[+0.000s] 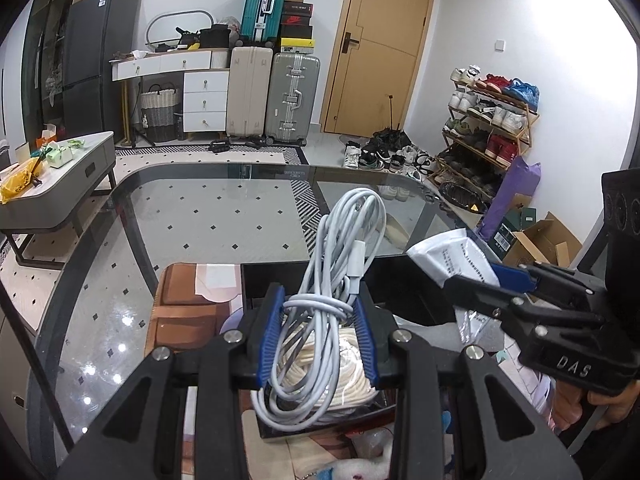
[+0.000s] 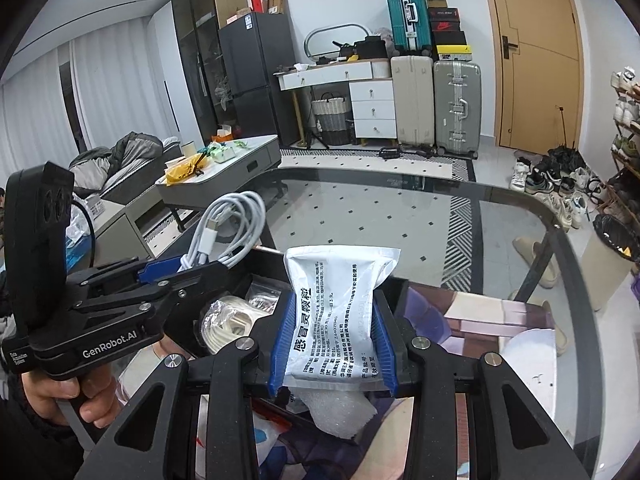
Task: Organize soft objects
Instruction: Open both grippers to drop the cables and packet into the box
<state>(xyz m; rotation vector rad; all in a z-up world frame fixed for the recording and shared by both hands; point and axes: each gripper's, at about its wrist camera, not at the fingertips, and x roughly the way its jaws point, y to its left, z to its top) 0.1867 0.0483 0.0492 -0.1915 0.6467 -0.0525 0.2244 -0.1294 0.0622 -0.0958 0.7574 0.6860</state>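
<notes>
Glass counter carries one black tray, which lies directly below both claws. One white cable bundle, long axis running away from the camera, is pinched in the left claw; one white sachet stands upright, clamped in the right claw. One bagged rope coil already sits in the tray, so each load likely goes straight down.

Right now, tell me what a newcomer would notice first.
The left gripper grips a bundled white cable above a black tray on the glass table. Beside it, the right gripper pinches a white packet with printed text. Suitcases are stacked by the far wall.
</notes>
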